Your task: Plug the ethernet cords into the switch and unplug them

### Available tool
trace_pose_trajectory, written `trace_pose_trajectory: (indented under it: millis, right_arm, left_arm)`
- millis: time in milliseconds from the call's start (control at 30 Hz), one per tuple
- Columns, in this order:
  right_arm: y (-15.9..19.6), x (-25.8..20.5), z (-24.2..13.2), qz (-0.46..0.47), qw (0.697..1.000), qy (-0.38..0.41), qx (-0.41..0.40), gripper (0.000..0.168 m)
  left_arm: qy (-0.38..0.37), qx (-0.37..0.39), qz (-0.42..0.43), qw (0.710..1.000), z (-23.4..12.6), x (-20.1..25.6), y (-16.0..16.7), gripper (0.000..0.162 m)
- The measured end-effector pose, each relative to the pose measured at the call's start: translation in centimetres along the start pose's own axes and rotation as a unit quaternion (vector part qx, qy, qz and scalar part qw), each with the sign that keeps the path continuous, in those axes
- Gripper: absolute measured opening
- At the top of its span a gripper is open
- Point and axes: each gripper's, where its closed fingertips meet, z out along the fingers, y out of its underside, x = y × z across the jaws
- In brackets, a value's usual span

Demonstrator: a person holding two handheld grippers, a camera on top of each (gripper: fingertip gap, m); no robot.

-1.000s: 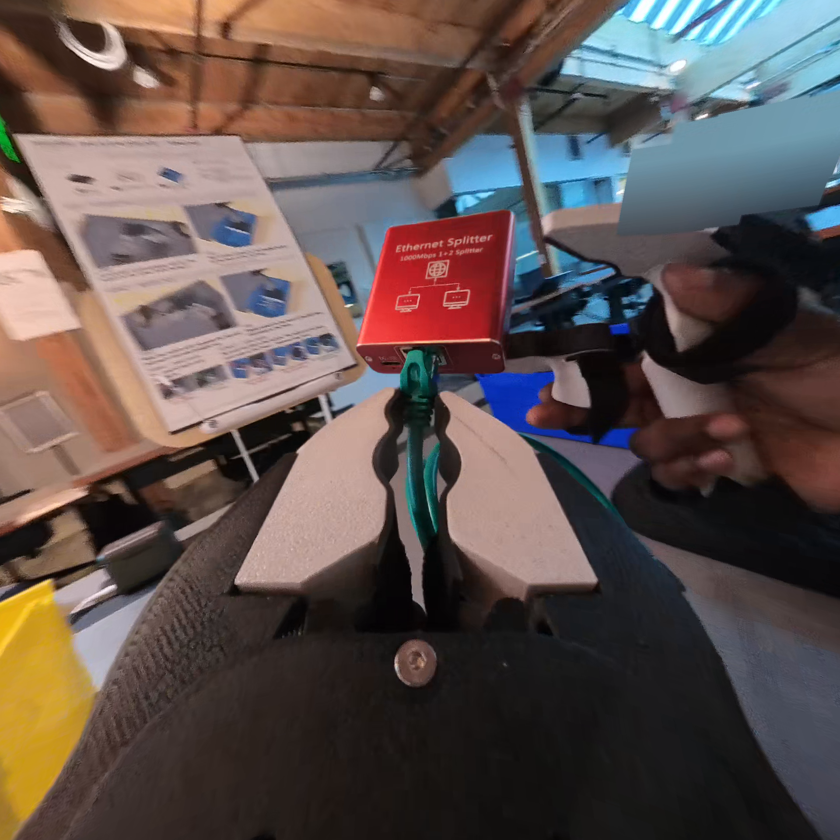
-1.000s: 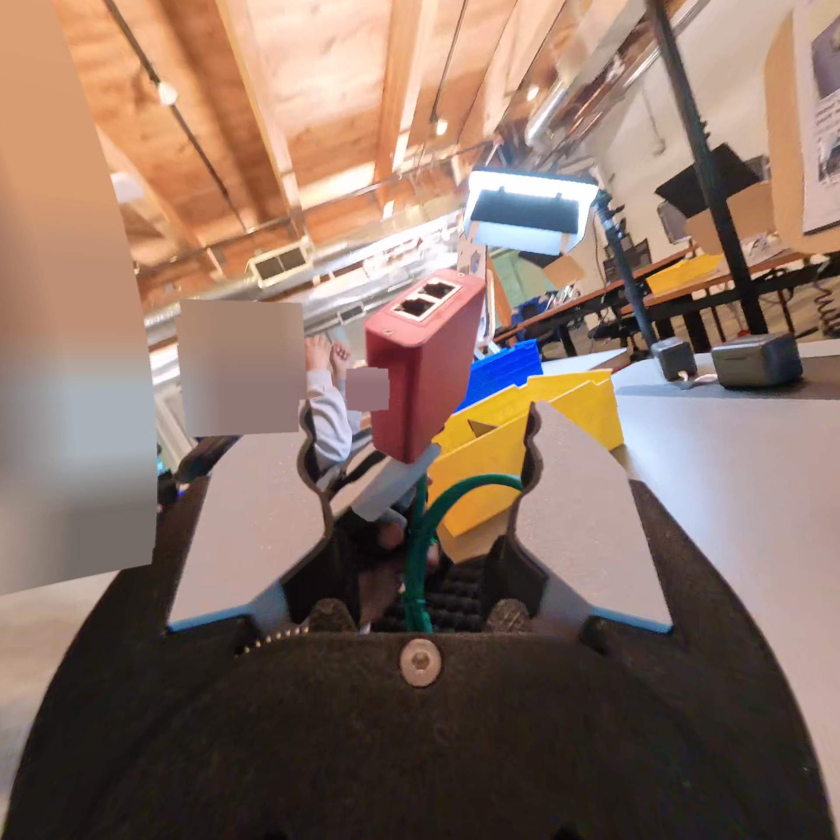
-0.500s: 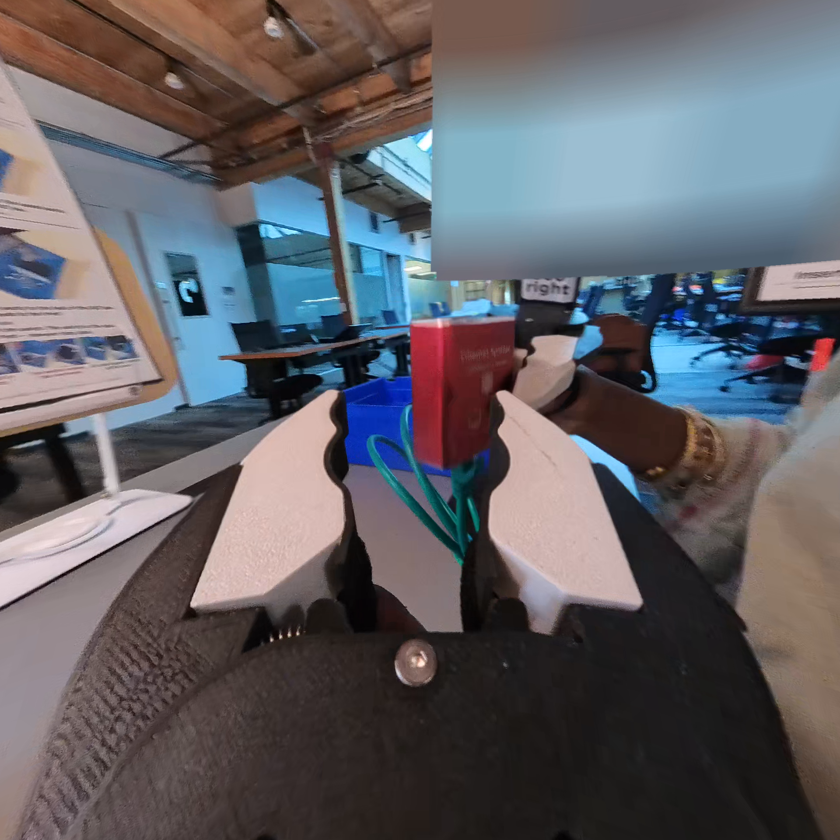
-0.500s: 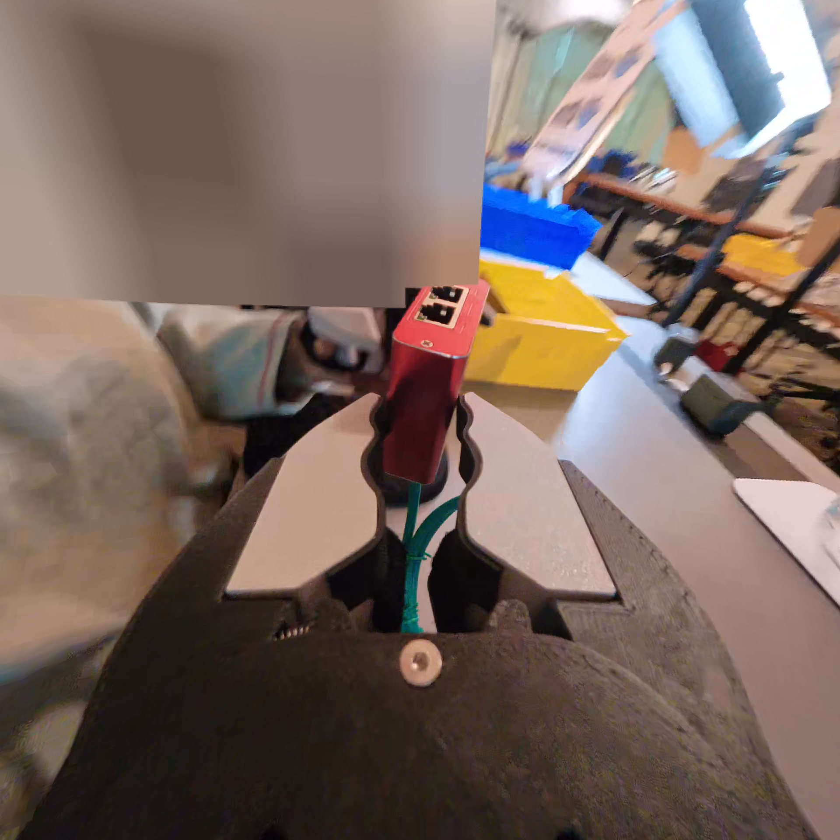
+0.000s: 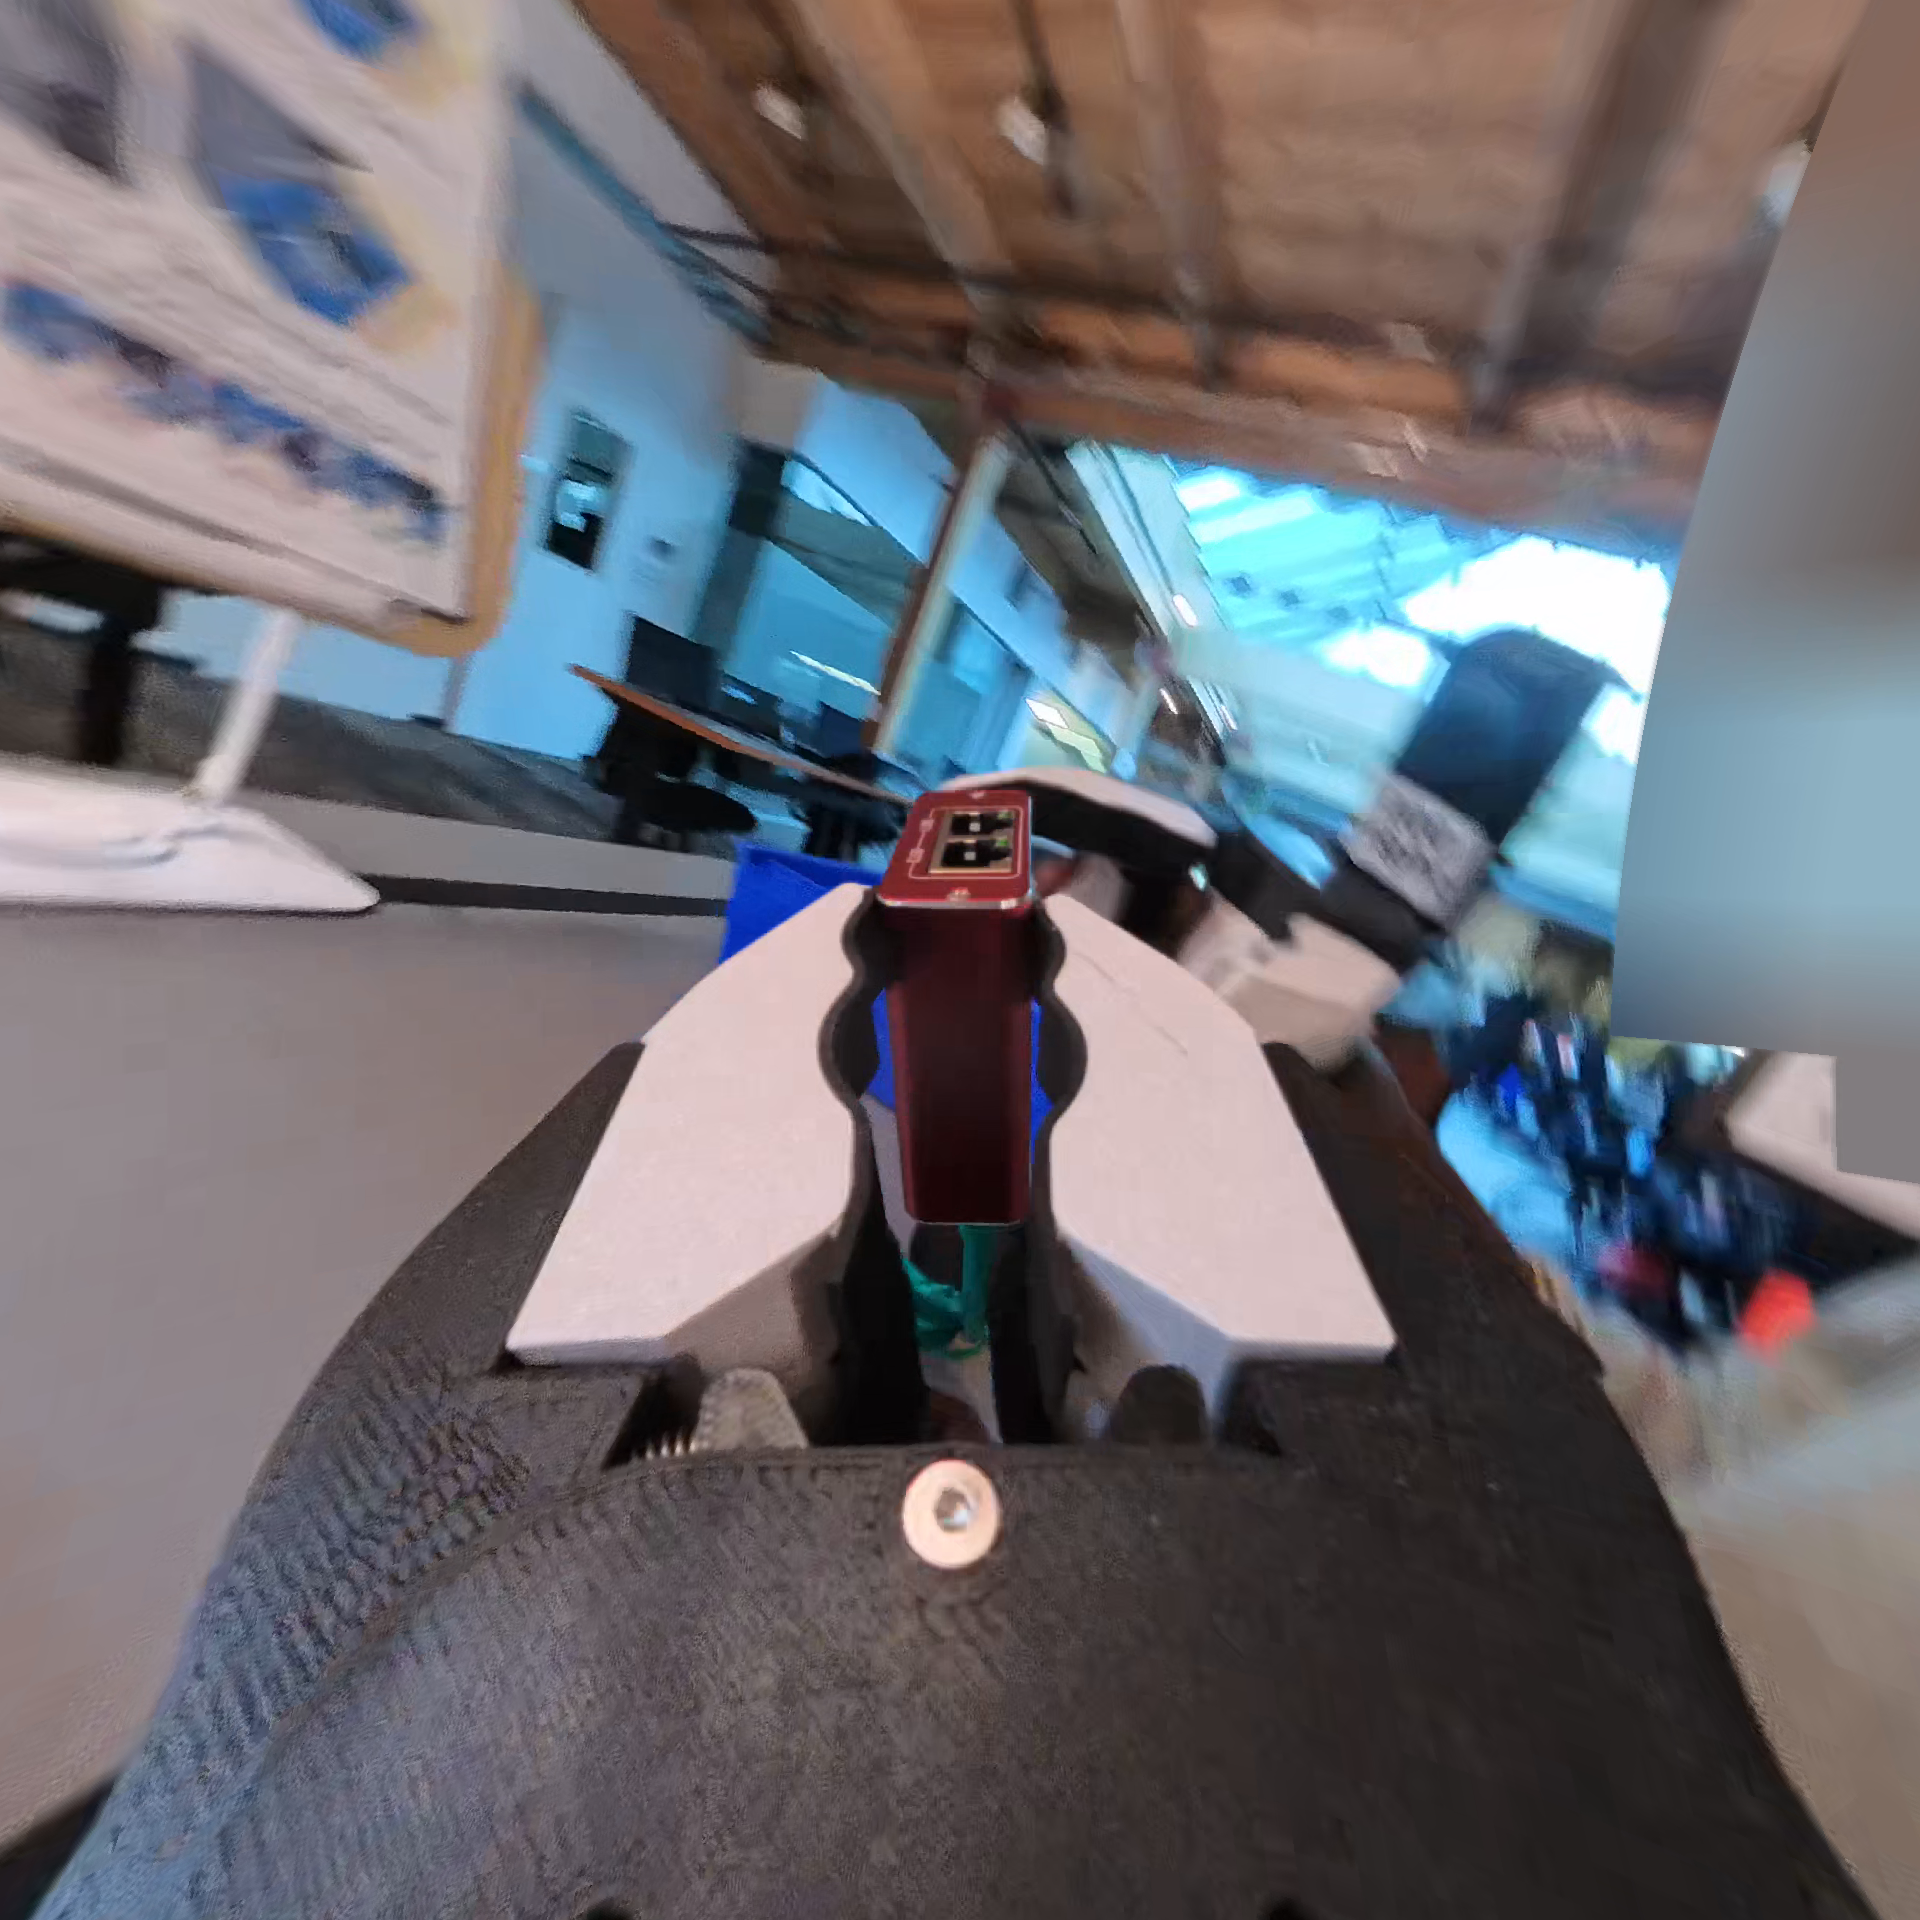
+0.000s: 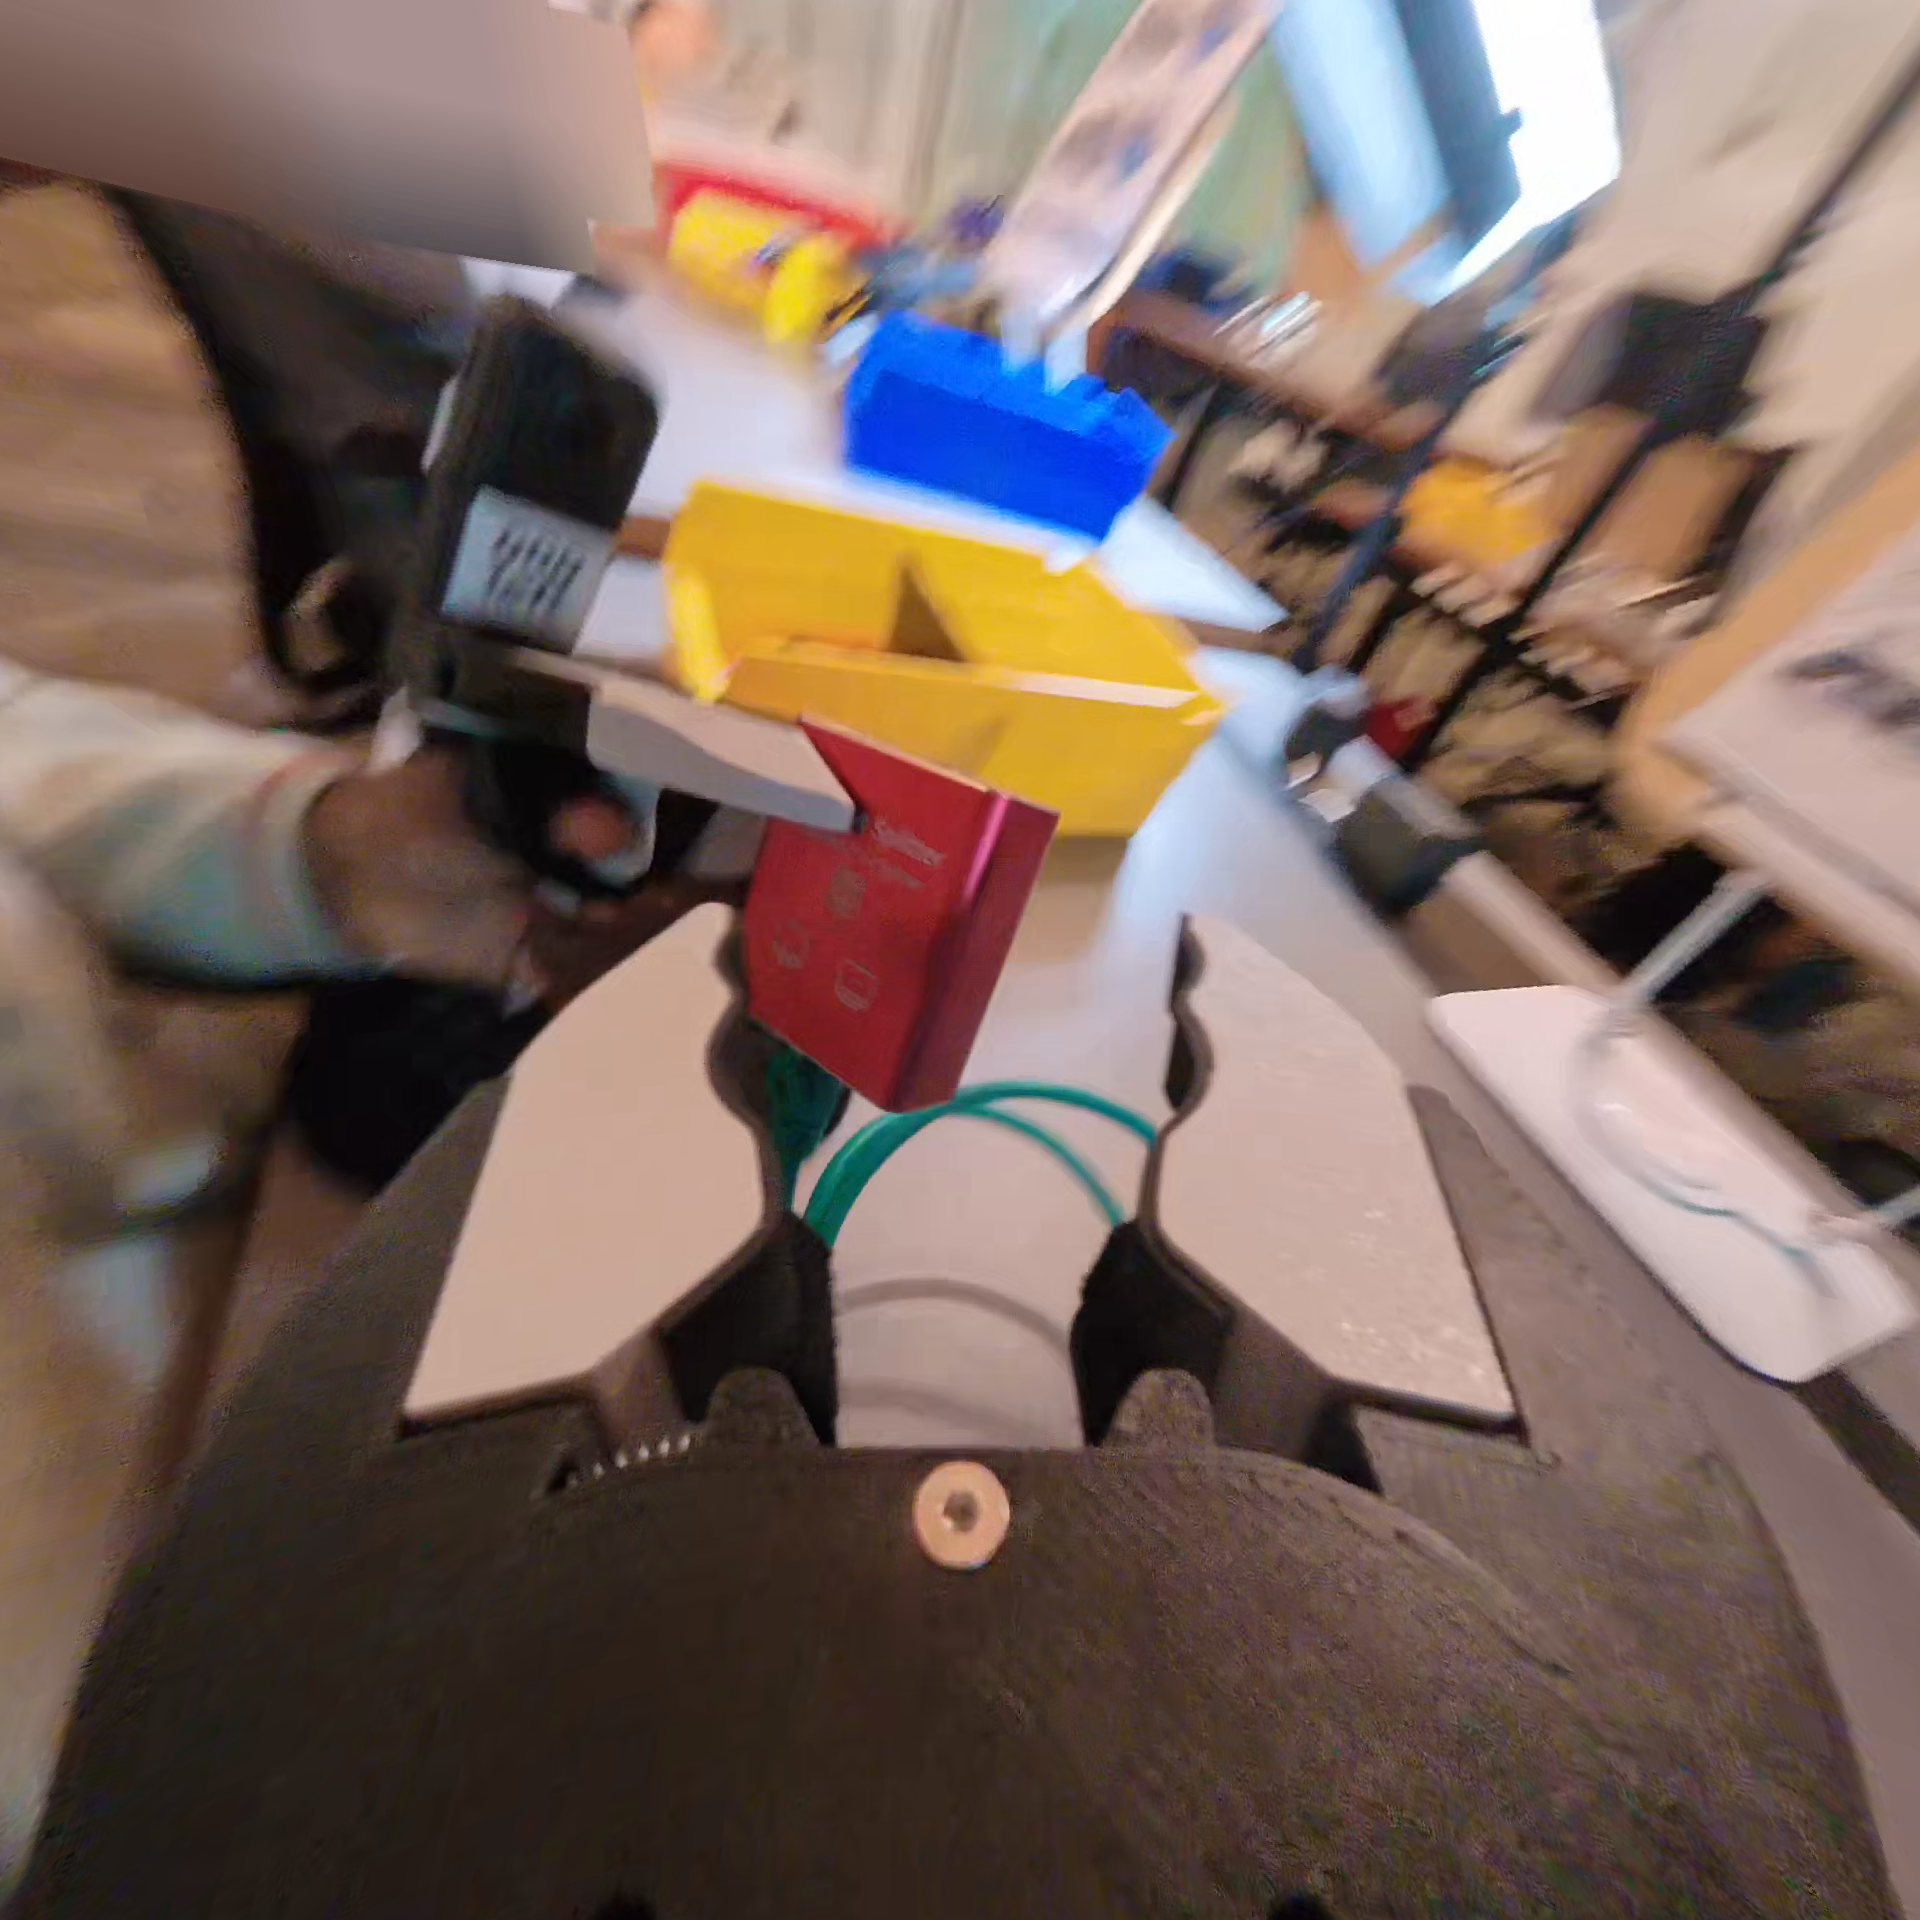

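Right wrist view: yellow bin (image 6: 935, 665) behind switch (image 6: 883, 935)

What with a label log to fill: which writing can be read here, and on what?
Red switch: white print and icons on its face, blurred.
Poster board: print smeared, unreadable.
Grey tag: dark marks, unreadable.
Nothing is legible enough to quote.

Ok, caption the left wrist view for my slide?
Left gripper clamps the red switch, two empty ports facing away, green cord plugged underneath.
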Motion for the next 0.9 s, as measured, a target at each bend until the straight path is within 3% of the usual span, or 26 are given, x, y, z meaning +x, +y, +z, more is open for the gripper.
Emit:
trace_pose_trajectory:
  millis: [67, 133, 200, 333, 433, 533, 600, 667, 767, 900]
  right_arm:
    - [-0.3, 0.5, 0.6, 0.000, 0.995, 0.090, 0.034, 0.096]
    - [1.2, -0.1, 1.7, -0.011, 0.991, 0.134, -0.010, 0.100]
    - [2.9, -0.6, 2.7, -0.003, 0.986, 0.153, -0.064, 0.093]
    - [2.8, -0.8, 3.2, 0.024, 0.984, 0.164, -0.060, 0.072]
    - [2.9, -0.6, 2.6, -0.014, 0.985, 0.152, -0.075, 0.071]
    - [3.0, -0.2, 0.9, -0.109, 0.981, 0.109, -0.115, 0.070]
    - [3.7, -0.1, -0.9, -0.237, 0.953, 0.072, -0.175, 0.070]
    - [5.6, -0.4, -2.4, -0.295, 0.921, 0.010, -0.254, 0.070]
    - [9.5, -2.5, -3.9, -0.248, 0.901, -0.113, -0.338, 0.070]
    - [14.1, -5.0, -4.7, -0.128, 0.876, -0.220, -0.410, 0.070]
  left_arm:
    - [-0.058, 0.041, -0.053, 0.996, -0.2, -1.8, -0.1, 0.026]
    - [-0.084, 0.061, -0.069, 0.992, -0.1, -2.2, 0.1, 0.026]
    - [-0.093, 0.069, -0.074, 0.991, 0.0, -1.8, 0.3, 0.026]
    - [-0.097, 0.074, -0.041, 0.992, 0.4, -0.4, 0.5, 0.026]
    - [-0.070, 0.048, -0.006, 0.996, 0.7, 0.4, 0.9, 0.044]
    - [-0.039, 0.037, 0.041, 0.998, -0.1, 0.6, -0.6, 0.062]
    - [-0.043, 0.017, 0.112, 0.993, -1.2, -0.2, -2.8, 0.071]
    - [-0.074, -0.003, 0.177, 0.981, -2.8, -1.7, -5.2, 0.071]
    - [-0.143, -0.042, 0.255, 0.955, -5.7, -4.3, -8.2, 0.069]
    - [-0.207, -0.086, 0.310, 0.924, -8.9, -6.5, -10.5, 0.059]
